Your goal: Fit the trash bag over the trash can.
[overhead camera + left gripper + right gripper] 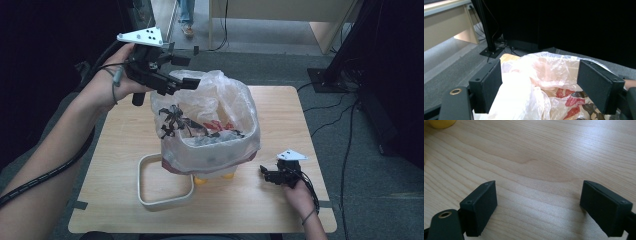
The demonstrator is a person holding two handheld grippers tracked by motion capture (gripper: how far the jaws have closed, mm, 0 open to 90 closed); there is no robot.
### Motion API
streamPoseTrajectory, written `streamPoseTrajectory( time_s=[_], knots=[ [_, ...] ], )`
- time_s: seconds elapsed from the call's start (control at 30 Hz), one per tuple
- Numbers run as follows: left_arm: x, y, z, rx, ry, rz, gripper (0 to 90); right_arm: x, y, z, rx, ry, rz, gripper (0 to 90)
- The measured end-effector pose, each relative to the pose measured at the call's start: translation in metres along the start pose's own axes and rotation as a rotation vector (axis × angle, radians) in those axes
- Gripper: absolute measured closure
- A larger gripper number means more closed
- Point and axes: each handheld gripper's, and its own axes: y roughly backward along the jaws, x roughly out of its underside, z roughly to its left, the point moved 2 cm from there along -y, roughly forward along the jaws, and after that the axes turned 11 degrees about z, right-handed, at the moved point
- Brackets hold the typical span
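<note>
A bin lined with a clear plastic bag (225, 100) stands mid-table, with red and dark printed rubbish inside. My left gripper (187, 71) is held up at the bag's back left rim, open. In the left gripper view the crumpled bag (544, 72) bulges up between the wide-apart jaws of the left gripper (539, 85). Whether the pads touch the plastic I cannot tell. My right gripper (264, 174) rests low at the table's front right, open and pointing towards the bin. In its own view the right gripper (539, 205) has bare wood between its jaws.
A white rounded-square ring (165, 200) lies flat on the wooden table (280, 210) just front left of the bin. Yellow feet (201, 180) show under the bin, and one yellow foot (441, 123) shows in the right gripper view. Cables and dark stands lie on the floor to the right.
</note>
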Motion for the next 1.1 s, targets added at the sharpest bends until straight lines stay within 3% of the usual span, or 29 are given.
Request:
streamPoseTrajectory(
  time_s=[0.37, 0.67, 0.73, 0.87, 1.1],
  knots=[
    [0.025, 0.026, 0.017, -0.065, 0.032, -0.006, 20.3, 0.000, 0.000, 0.000, 0.000, 0.001, 0.001, 14.0],
    [0.046, 0.041, 0.026, -0.088, 0.033, -0.012, 20.3, 0.000, 0.000, 0.000, 0.000, 0.003, 0.001, 14.1],
    [0.052, 0.044, 0.029, -0.084, 0.055, -0.022, 20.3, 0.000, 0.000, 0.000, 0.000, 0.003, 0.002, 14.1],
    [0.065, 0.047, 0.032, -0.098, 0.062, 0.001, 20.3, 0.000, 0.000, 0.000, 0.001, 0.003, 0.002, 14.1],
    [0.090, 0.060, 0.041, -0.122, 0.104, -0.047, 20.3, 0.000, 0.000, 0.000, 0.000, 0.001, 0.001, 14.0]
  ],
)
